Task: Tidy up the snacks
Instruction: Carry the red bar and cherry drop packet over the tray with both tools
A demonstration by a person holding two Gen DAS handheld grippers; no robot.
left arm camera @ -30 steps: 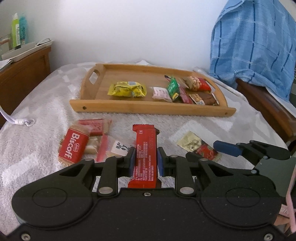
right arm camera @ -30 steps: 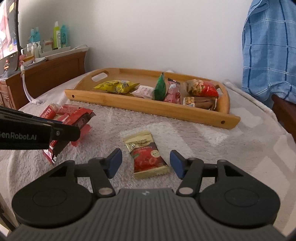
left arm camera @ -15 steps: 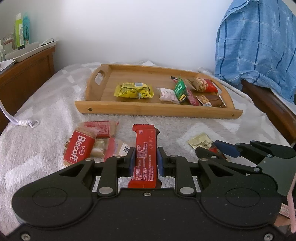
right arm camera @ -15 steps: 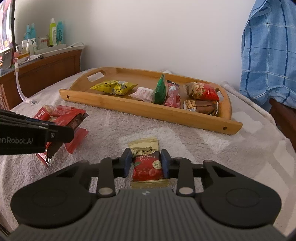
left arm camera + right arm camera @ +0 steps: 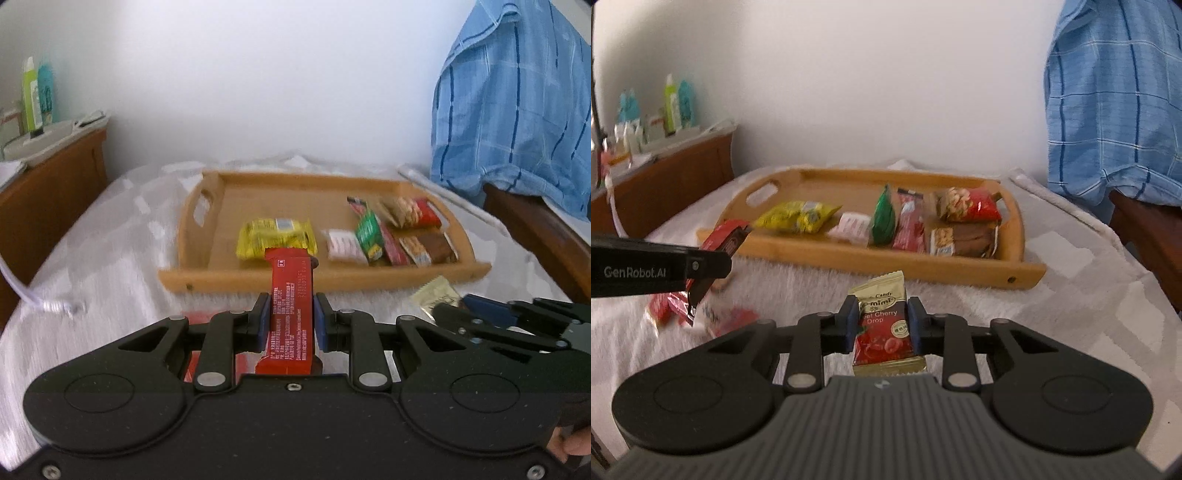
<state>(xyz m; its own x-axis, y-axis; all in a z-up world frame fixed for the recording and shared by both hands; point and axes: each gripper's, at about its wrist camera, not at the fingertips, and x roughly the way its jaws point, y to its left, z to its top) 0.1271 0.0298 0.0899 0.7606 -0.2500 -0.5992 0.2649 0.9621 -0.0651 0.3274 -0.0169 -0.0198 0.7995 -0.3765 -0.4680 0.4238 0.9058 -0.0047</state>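
Both loads are being carried toward the shallow wooden tray (image 5: 1015, 273) on the bed: the left hand-held gripper (image 5: 290, 323) is clamping a long red snack bar (image 5: 290, 314), the right hand-held gripper (image 5: 882, 325), having just closed, is clamping a gold-and-red cherry candy sachet (image 5: 884, 325), each needing a bare spot beside the packets inside.

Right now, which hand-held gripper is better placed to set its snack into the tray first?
Left, probably: its hand-held gripper holds the red bar nearly over the wooden tray; the right one, gripping the cherry candy, sits farther back.

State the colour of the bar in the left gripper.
Red, with small white print. The bar shows best in the left wrist view.
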